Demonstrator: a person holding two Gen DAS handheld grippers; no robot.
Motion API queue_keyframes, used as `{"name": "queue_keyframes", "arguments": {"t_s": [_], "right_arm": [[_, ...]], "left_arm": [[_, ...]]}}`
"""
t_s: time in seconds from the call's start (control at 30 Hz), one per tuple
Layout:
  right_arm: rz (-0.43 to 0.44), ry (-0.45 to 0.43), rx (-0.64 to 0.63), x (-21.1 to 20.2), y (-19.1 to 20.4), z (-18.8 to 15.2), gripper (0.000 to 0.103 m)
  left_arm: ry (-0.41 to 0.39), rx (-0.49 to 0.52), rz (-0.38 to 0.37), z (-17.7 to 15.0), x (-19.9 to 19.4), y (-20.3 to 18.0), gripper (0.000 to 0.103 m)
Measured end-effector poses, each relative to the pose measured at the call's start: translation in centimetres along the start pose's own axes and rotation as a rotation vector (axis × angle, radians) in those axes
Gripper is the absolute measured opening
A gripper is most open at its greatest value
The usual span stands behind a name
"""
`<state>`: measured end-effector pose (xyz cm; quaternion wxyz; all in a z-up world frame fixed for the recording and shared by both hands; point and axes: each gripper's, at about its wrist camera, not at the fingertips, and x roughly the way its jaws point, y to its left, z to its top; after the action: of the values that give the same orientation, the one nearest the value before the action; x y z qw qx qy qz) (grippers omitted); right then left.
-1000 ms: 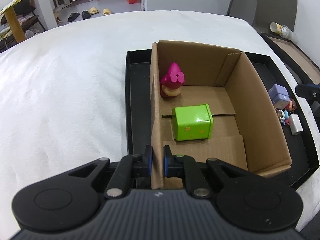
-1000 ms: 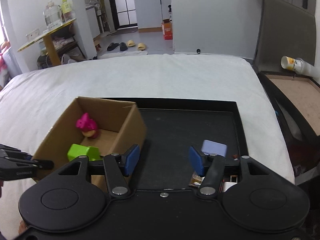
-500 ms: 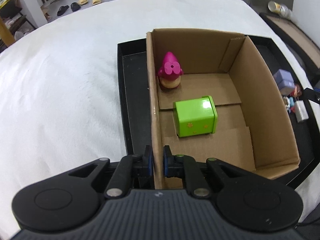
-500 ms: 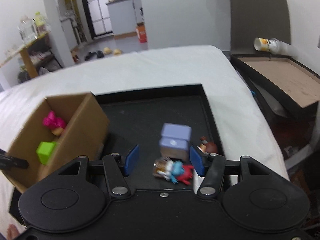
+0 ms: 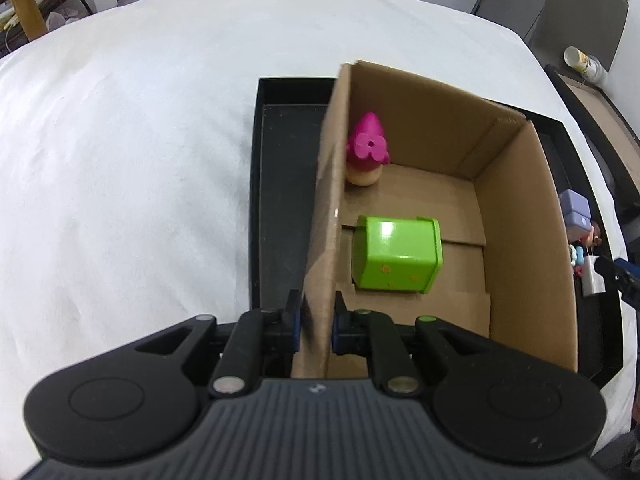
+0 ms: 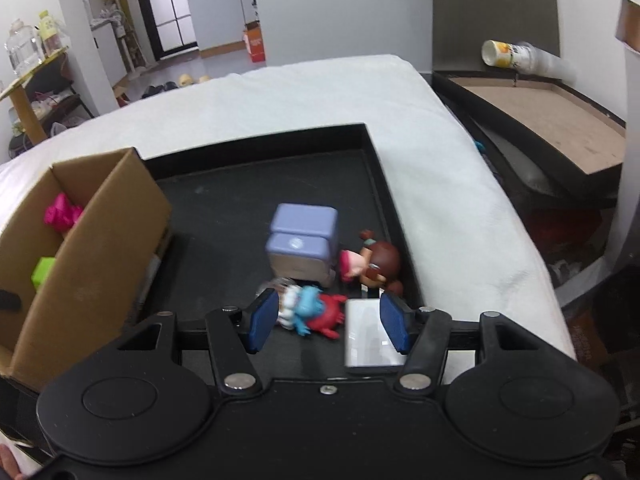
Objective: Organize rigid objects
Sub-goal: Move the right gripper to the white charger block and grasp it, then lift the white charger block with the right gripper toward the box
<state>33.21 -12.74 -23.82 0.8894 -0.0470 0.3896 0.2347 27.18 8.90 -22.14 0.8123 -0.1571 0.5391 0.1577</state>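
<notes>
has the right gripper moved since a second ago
Yes. The right gripper has come forward and rightward over the black tray, away from the cardboard box; its open fingers now flank the small toys and white block.

Box and loose toys on a tray.
The box (image 5: 520,216) stood at the left of the tray (image 6: 256,160); figurines (image 6: 316,310) lay to its right.

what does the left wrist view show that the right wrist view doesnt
Only the left wrist view: the left claw shut on the cardboard box wall, and the box floor under the green cube.

Only the right wrist view: the open right claw over a red and blue figure and a white block.

Both: the box, the pink toy, the purple block and the black tray.
</notes>
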Motion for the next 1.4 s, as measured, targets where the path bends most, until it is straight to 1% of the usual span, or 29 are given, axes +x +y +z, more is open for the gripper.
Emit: {"name": "queue_keyframes", "arguments": {"t_s": [0.07,0.13,0.17,0.23,0.3,0.33,0.43,0.53,0.63,0.77,0.87,1.2,1.33,1.4], "right_arm": [[-0.009,0.010,0.015,0.1,-0.7,0.0,0.056],[-0.010,0.025,0.035,0.5,-1.2,0.0,0.055],[-0.010,0.035,0.040,0.7,-1.4,0.0,0.053],[-0.008,0.058,0.038,1.3,-1.5,-0.1,0.050],[-0.017,0.084,0.030,2.1,-1.5,-0.4,0.050],[-0.026,0.092,0.019,2.4,-1.5,-0.6,0.048],[-0.037,0.129,0.011,3.3,-1.6,-1.1,0.039],[-0.045,0.119,-0.011,3.3,-1.4,-1.1,0.037],[-0.041,0.108,0.009,2.9,-1.6,-1.1,0.036],[-0.046,0.042,0.007,1.0,-1.4,-0.3,0.036],[-0.016,0.021,-0.001,0.3,-0.8,0.1,0.036],[0.039,-0.086,-0.030,-2.4,1.3,1.9,0.036],[0.049,-0.100,-0.052,-2.5,2.0,2.4,0.036],[0.069,-0.098,-0.037,-2.5,2.1,2.7,0.036]], "left_arm": [[-0.006,0.006,-0.002,-0.1,0.1,-0.1,0.013],[0.002,-0.008,-0.020,-0.4,0.2,0.1,0.013],[0.004,-0.013,-0.024,-0.4,0.2,0.1,0.013],[0.004,-0.005,-0.025,-0.5,0.2,-0.1,0.013],[0.000,0.001,-0.022,-0.6,0.2,-0.2,0.013],[-0.001,0.002,-0.022,-0.6,0.3,-0.2,0.013],[-0.002,-0.003,-0.026,-0.6,0.4,-0.1,0.013],[-0.003,-0.006,-0.030,-0.7,0.5,-0.1,0.013],[-0.004,-0.009,-0.026,-0.6,0.4,-0.1,0.013],[-0.007,-0.004,-0.022,-0.7,0.4,-0.2,0.013],[-0.005,-0.004,-0.023,-0.7,0.3,-0.3,0.013],[-0.004,0.052,-0.021,-1.3,0.2,-1.2,0.014],[-0.004,0.058,-0.026,-1.2,0.3,-0.9,0.014],[-0.002,0.059,-0.027,-1.1,0.3,-0.8,0.014]]}}
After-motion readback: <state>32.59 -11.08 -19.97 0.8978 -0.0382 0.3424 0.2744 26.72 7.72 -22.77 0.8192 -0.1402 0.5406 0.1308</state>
